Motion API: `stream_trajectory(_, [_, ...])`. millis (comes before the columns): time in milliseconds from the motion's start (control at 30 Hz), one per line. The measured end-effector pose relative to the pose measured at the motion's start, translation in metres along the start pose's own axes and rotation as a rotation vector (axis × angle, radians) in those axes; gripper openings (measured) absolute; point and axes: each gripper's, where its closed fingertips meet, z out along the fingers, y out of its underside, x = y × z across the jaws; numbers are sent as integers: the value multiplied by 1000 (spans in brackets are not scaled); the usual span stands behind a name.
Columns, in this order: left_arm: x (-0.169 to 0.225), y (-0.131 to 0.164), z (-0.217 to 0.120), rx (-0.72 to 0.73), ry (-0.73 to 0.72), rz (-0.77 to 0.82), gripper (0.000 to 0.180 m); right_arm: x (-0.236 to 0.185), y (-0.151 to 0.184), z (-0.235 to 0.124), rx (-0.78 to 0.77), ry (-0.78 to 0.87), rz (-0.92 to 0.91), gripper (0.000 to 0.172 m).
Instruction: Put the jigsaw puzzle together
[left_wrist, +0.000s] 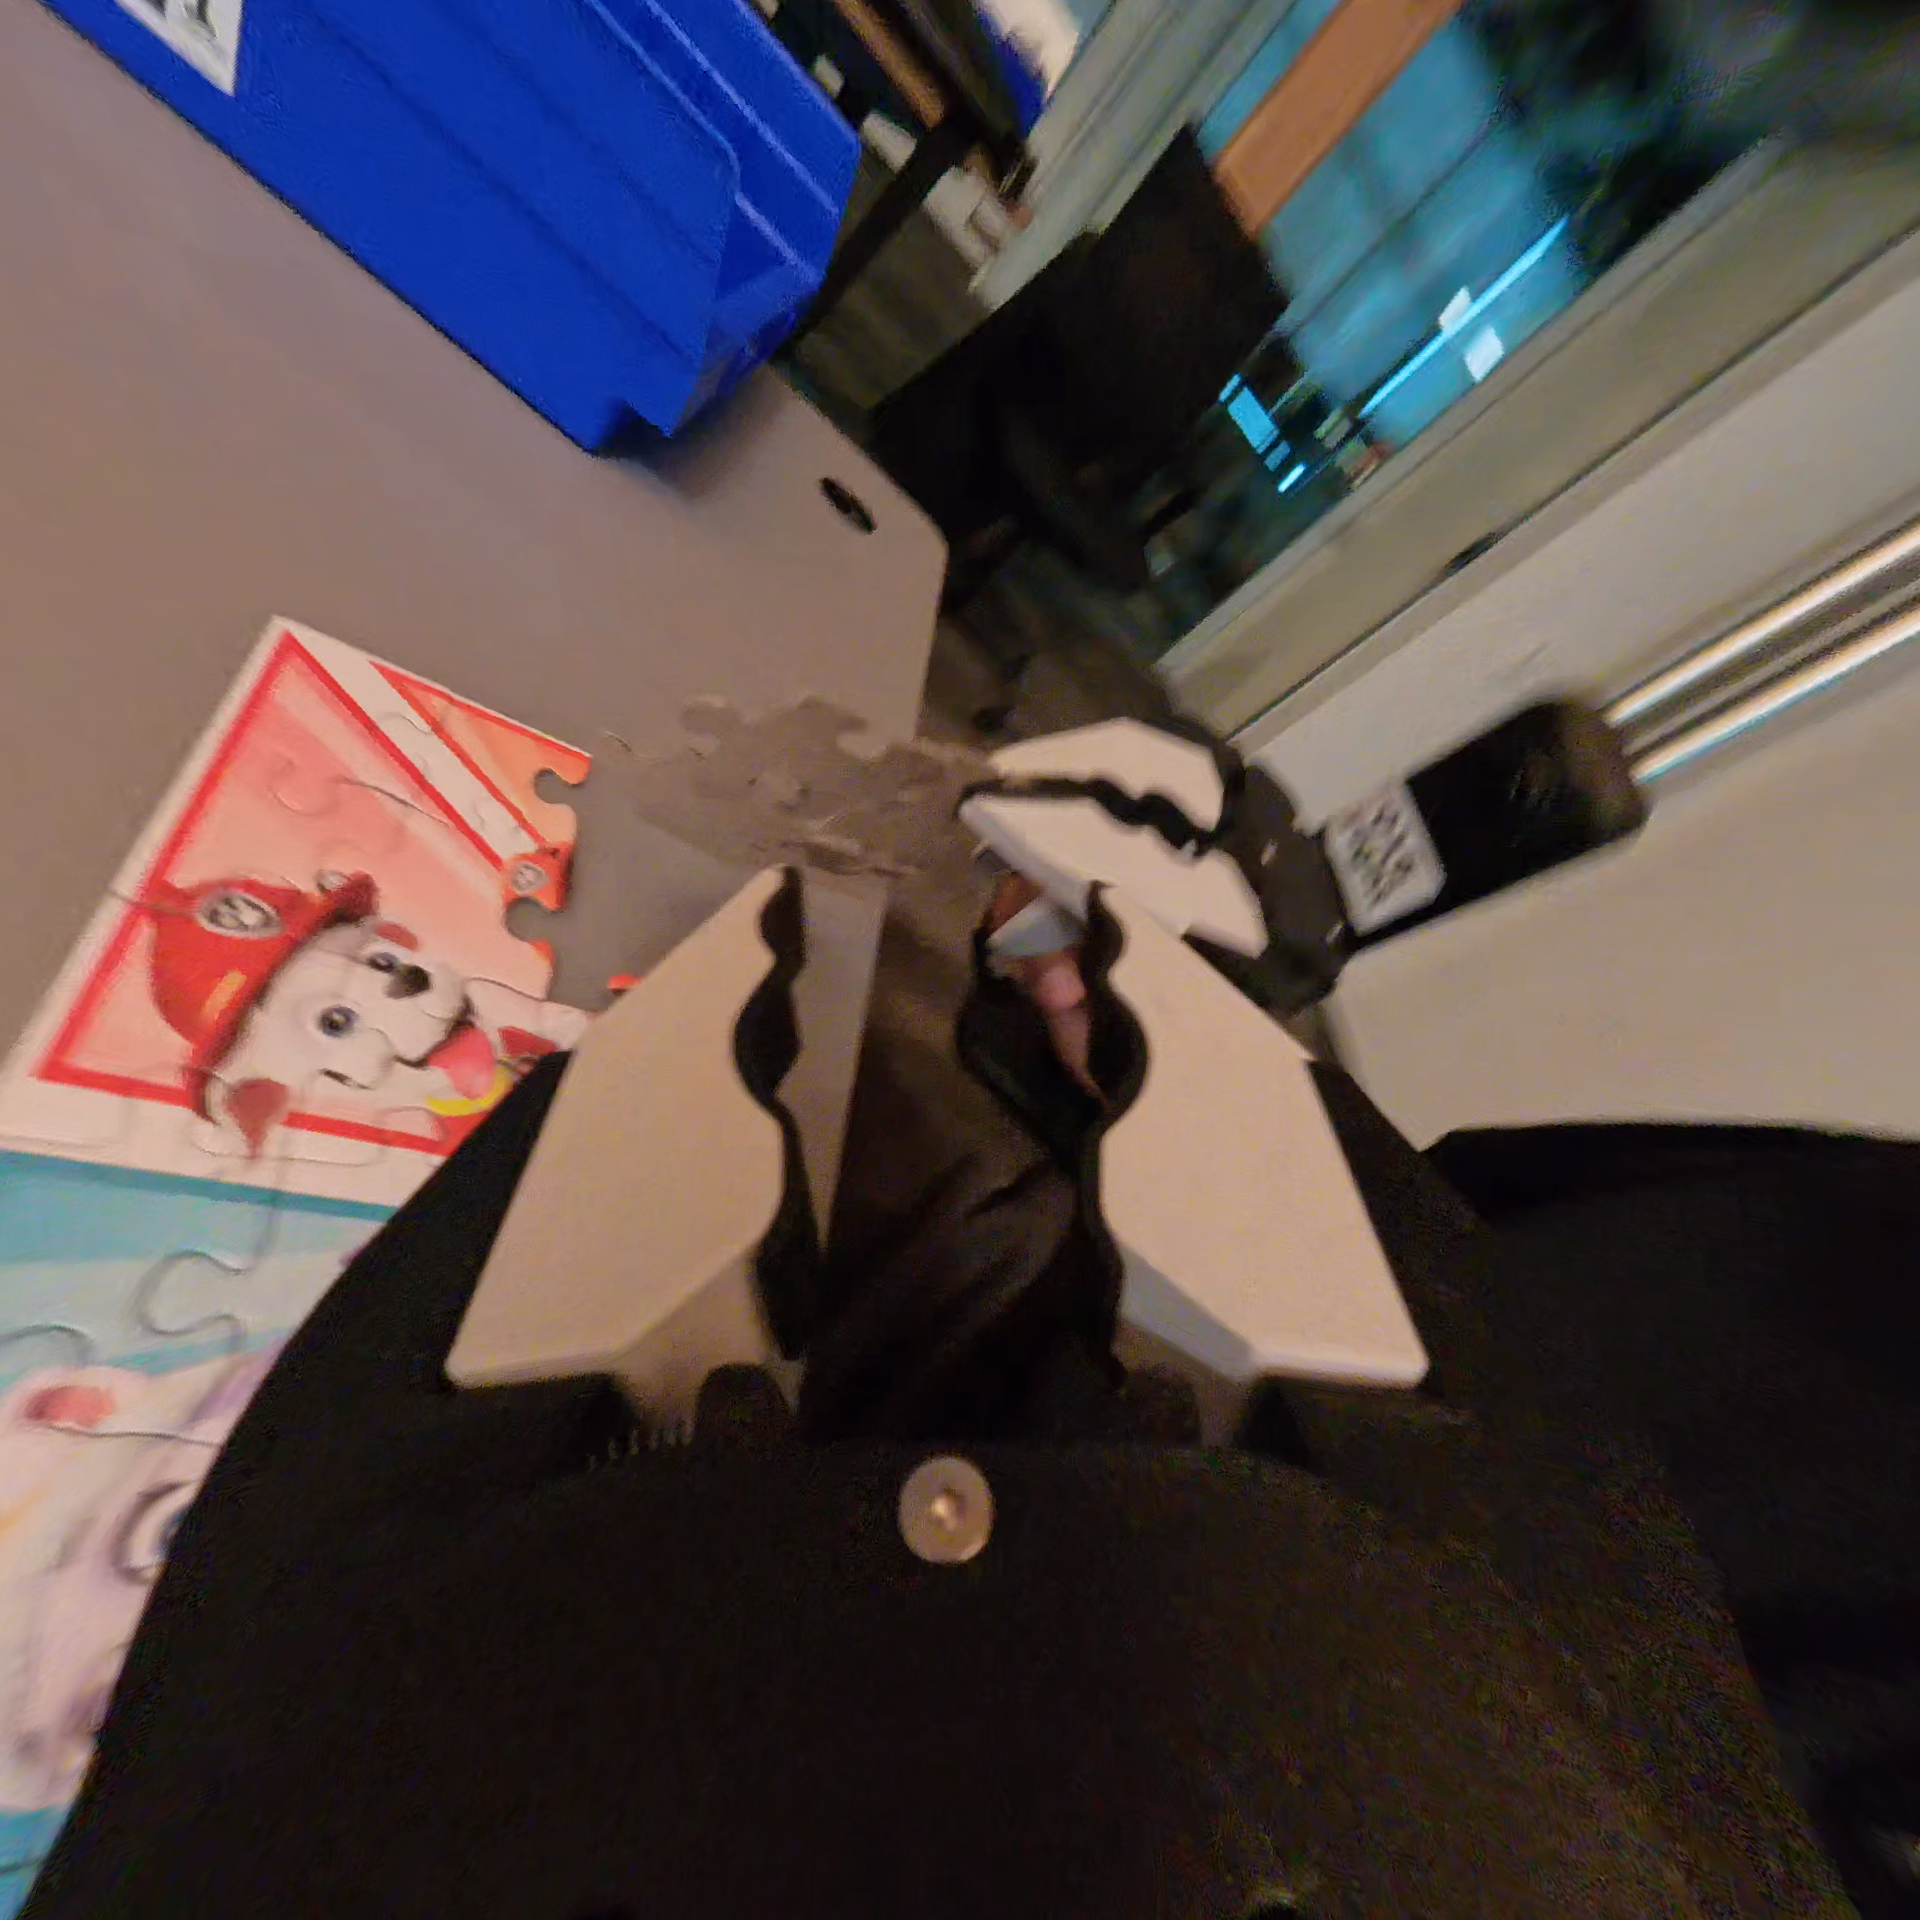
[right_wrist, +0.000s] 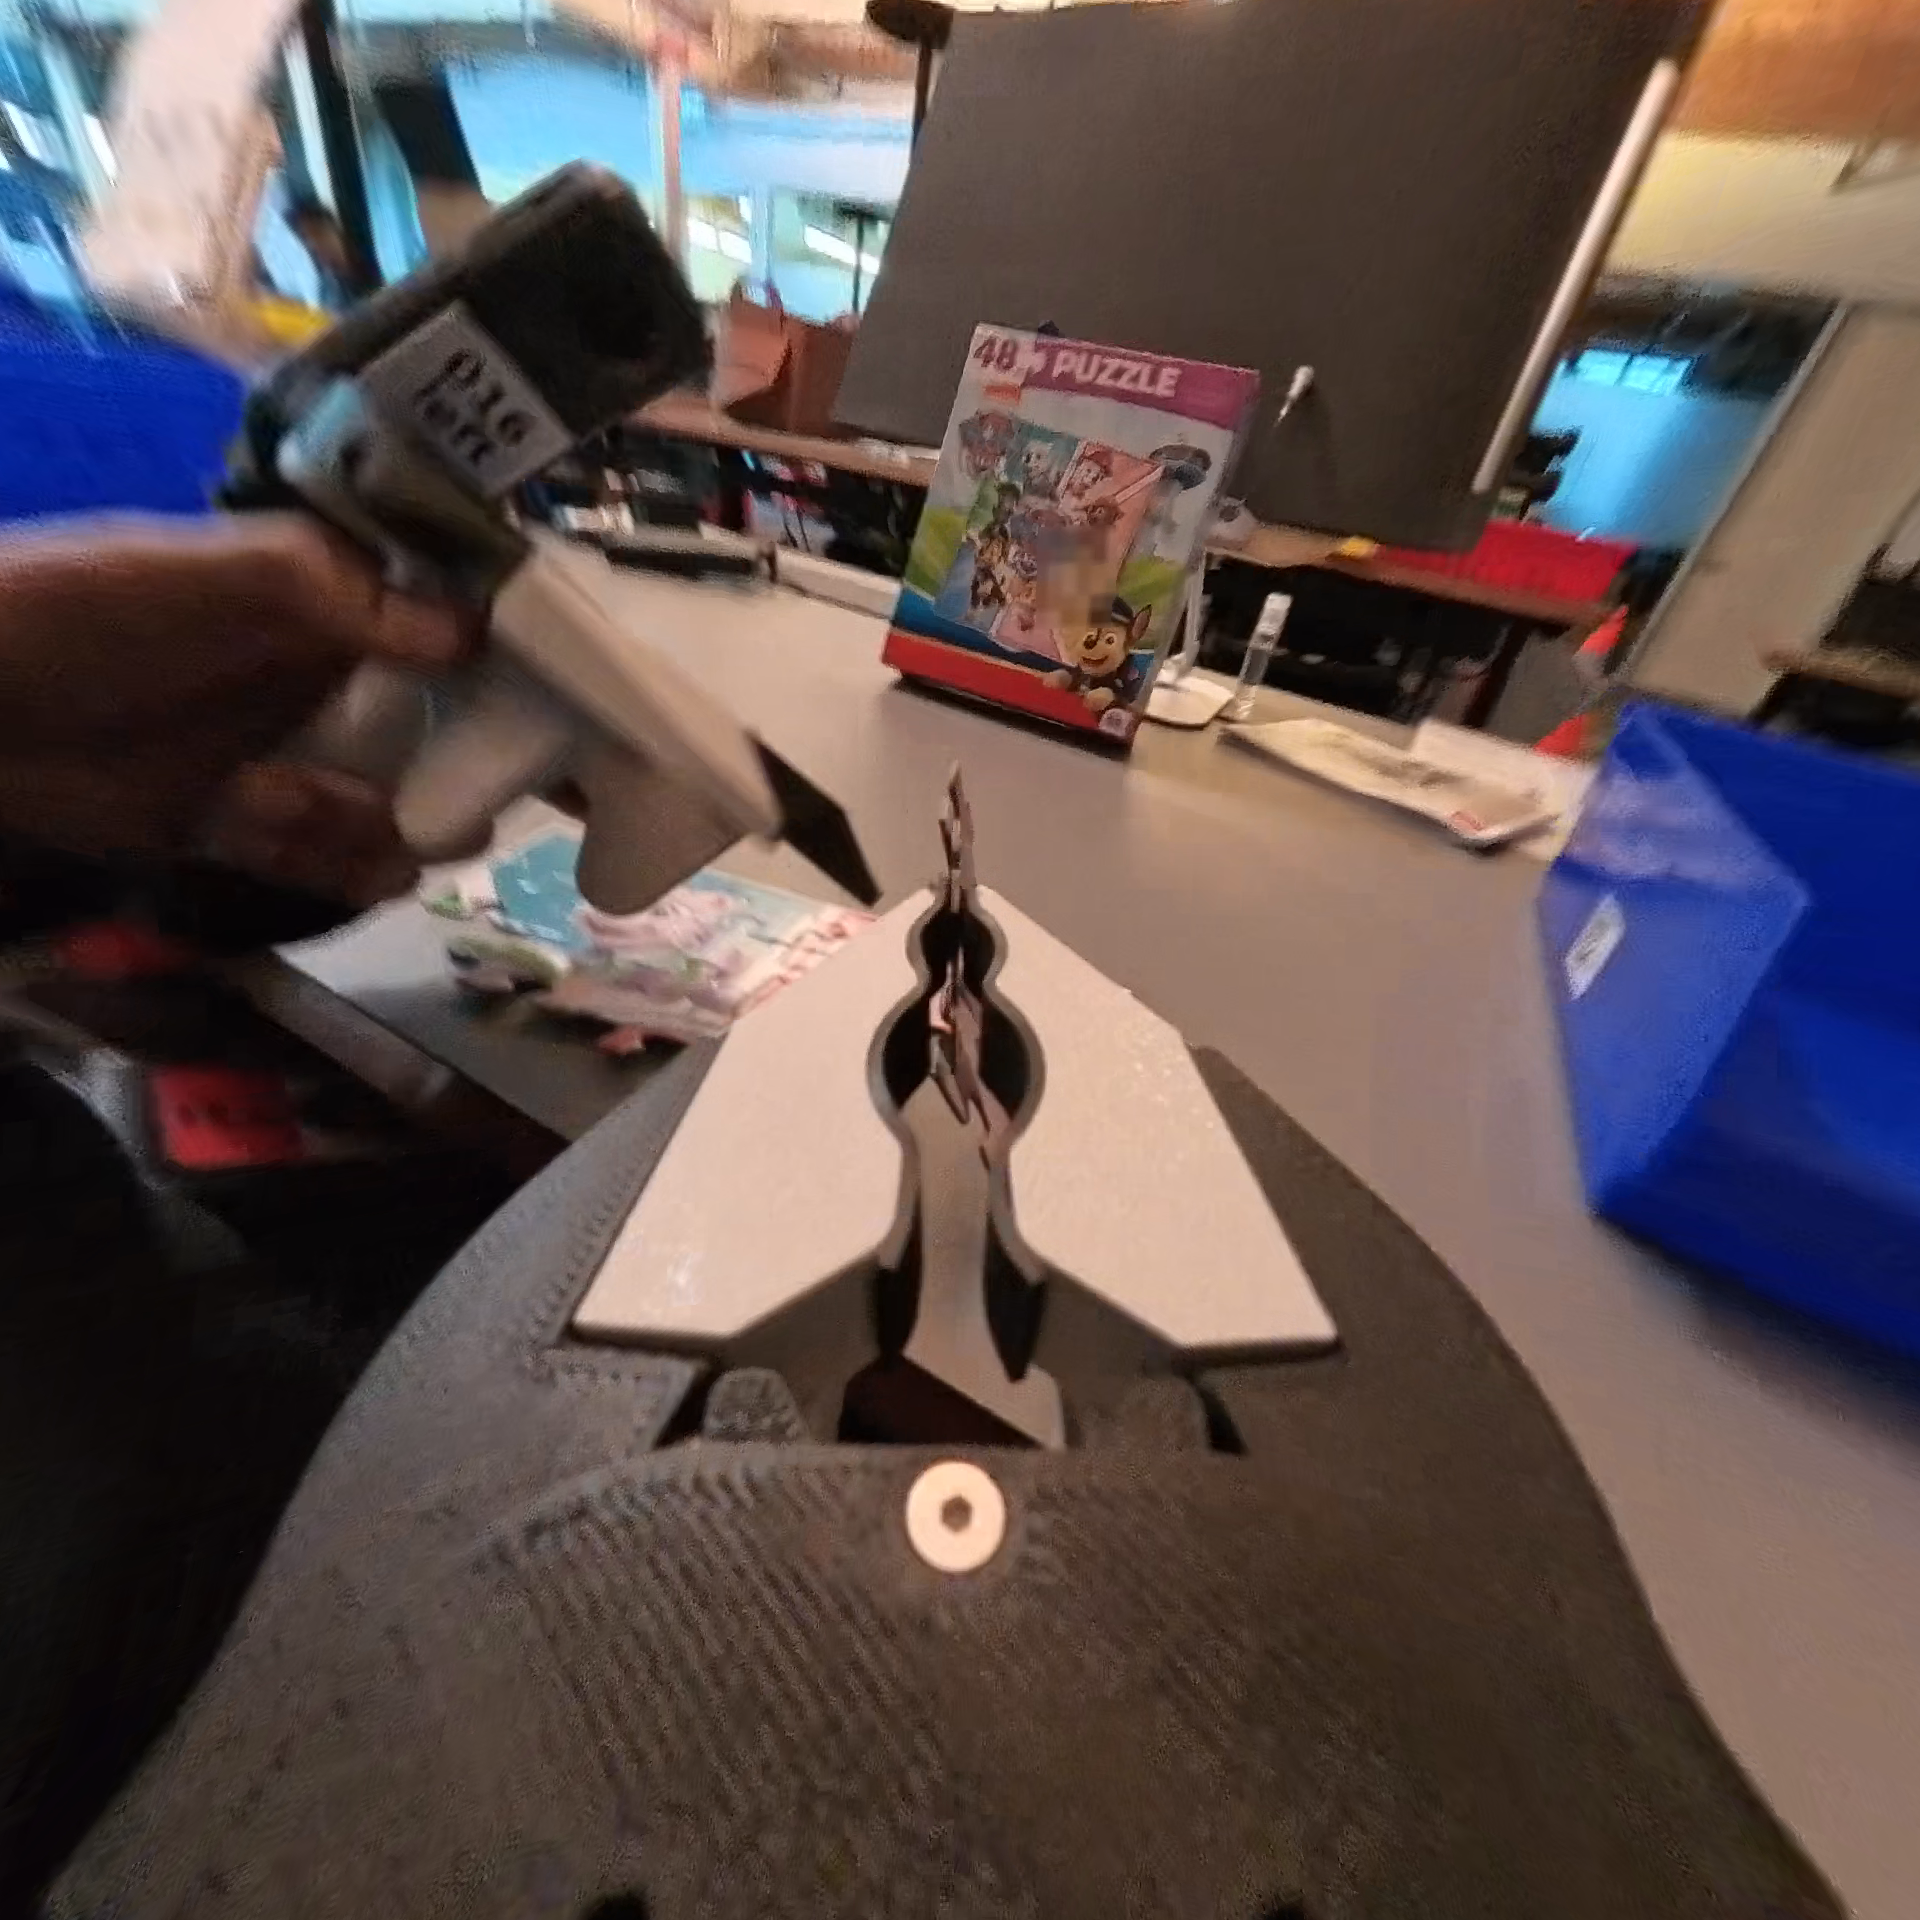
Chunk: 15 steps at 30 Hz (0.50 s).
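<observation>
The partly built jigsaw (left_wrist: 260, 935) lies flat at the left of the grey worktop (left_wrist: 312, 499), near its front edge, with a blue bin (left_wrist: 540, 208) beyond it toward the far edge. The left tool (left_wrist: 935, 914) hangs over the worktop's corner with its fingers spread wide and nothing between them. Just ahead of it, the right tool (right_wrist: 956, 914) is clamped tight on a cluster of joined puzzle pieces (right_wrist: 958, 831), held on edge in the air, grey backs toward the left tool. A puzzle box (right_wrist: 1070, 540) stands upright farther back
</observation>
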Motion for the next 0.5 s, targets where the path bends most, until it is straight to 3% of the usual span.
stream_trajectory(100, [2, -5, -6, 69, 152, -222, 72, -16, 3, 10, -52, 73, -326, 0])
stream_trajectory(167, [0, -5, -9, 95, 224, -323, 69, -28, 3, 16, -69, 111, -522, 0])
stream_trajectory(300, [-4, -8, -17, 145, 282, -401, 37, -44, -1, 22, -57, 138, -729, 0])
stream_trajectory(433, [-10, -15, -28, 194, 274, -396, 6, -46, -6, 23, -37, 120, -742, 4])
stream_trajectory(500, [-13, -20, -33, 221, 265, -385, 0, -46, -6, 24, -36, 106, -734, 7])
